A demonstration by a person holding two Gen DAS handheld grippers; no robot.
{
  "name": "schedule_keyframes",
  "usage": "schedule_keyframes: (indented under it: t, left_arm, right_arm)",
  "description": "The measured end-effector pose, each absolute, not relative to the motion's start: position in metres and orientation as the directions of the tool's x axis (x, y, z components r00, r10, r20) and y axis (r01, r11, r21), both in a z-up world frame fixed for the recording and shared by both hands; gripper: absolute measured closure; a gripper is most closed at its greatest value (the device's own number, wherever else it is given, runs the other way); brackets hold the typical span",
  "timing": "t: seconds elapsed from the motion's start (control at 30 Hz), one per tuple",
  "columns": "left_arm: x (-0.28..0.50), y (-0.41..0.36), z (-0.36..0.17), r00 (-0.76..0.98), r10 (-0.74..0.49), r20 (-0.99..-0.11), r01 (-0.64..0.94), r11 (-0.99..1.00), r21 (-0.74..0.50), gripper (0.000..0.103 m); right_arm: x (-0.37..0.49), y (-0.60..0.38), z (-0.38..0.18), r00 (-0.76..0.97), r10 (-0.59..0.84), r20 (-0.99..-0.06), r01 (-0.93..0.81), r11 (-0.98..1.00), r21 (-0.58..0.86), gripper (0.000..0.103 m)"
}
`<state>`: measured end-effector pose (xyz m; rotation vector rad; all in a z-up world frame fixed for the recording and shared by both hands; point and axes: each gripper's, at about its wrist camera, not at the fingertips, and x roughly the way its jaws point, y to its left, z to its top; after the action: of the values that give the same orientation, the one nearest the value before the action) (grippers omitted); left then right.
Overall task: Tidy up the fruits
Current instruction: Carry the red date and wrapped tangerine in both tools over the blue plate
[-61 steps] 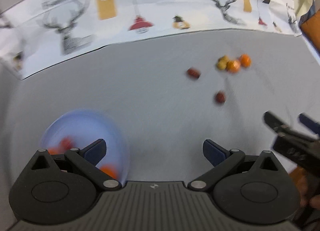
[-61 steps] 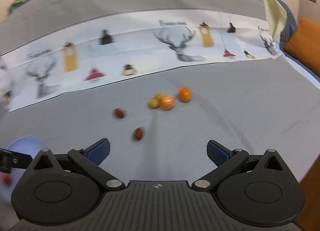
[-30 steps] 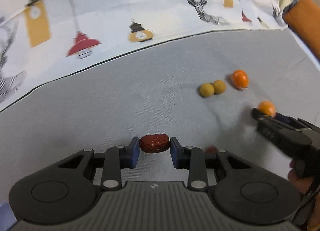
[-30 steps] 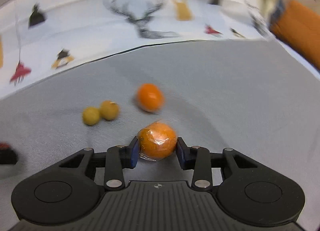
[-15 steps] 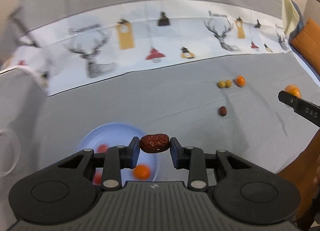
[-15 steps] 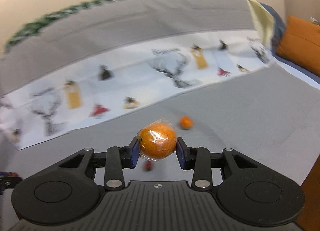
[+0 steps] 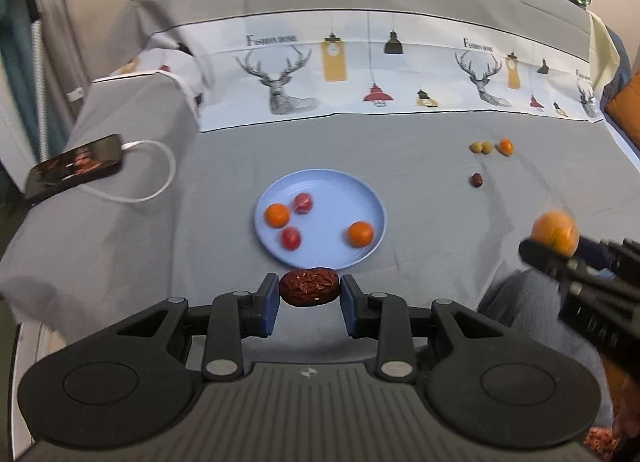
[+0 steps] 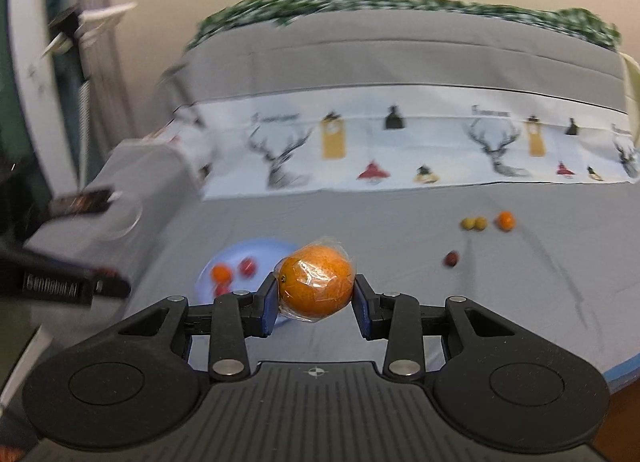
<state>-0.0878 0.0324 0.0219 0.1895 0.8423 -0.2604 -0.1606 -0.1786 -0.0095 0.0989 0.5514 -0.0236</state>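
Centrally, left gripper [image 7: 309,292] clenched on wrinkled red date [image 7: 309,286], just below blue plate [image 7: 372,198]; right gripper [image 8: 315,291] grasping wrapped orange [image 8: 316,282]. Best released low over bare plate areas, avoiding fruits already there.

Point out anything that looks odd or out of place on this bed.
A phone on its charging cable lies on the raised grey bedding left of the blue plate, unrelated to the fruit. The orange in the right gripper is wrapped in plastic film, unlike the bare fruit on the plate.
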Motion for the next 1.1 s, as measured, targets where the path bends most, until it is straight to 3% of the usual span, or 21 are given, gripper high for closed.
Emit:
schedule_keyframes:
  t: [0.6, 1.1]
  left_arm:
    - [-0.133, 0.068, 0.025, 0.664, -0.168, -0.728, 0.255, 0.967, 0.009, 0.067]
    - [-0.125, 0.073, 0.015, 0.641, -0.167, -0.749, 0.249, 0.969, -0.003, 0.067]
  right_arm:
    - [-0.203, -0.113, 0.002, 0.870, 0.038, -0.492, -0.076, 0.995, -0.058, 0.064]
    - [-0.195, -0.107, -0.002, 0.852, 0.040, -0.522, -0.098, 0.992, -0.085, 0.064]
